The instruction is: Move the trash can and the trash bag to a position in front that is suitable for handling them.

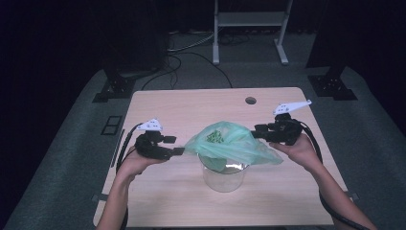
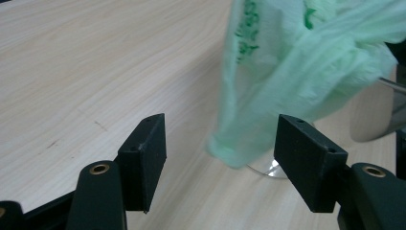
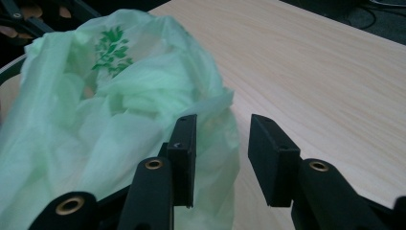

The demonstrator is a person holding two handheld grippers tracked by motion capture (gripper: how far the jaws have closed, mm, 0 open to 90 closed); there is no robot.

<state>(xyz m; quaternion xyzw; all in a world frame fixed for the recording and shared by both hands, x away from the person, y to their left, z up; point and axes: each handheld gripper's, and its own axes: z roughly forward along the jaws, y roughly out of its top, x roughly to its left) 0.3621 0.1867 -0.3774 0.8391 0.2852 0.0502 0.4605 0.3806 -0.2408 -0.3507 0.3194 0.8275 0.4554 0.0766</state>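
A thin green plastic bag (image 1: 230, 143) with a leaf print lies draped over the mouth of a clear round container (image 1: 223, 179) in the middle of the wooden table (image 1: 191, 105). My left gripper (image 1: 174, 145) is at the bag's left edge, jaws open. In the left gripper view the bag (image 2: 287, 72) hangs just ahead of the left gripper (image 2: 222, 124), and neither pad presses on it. My right gripper (image 1: 256, 132) is at the bag's right side. In the right gripper view the right gripper (image 3: 223, 120) stands open, with the bag (image 3: 95, 120) bunched beside and behind its left pad.
A small round hole (image 1: 250, 100) sits near the table's far edge. Beyond the table stand a white frame (image 1: 249, 19), cables on the floor and two black stand bases (image 1: 112, 88) (image 1: 332, 86). Bare tabletop lies in front of the container.
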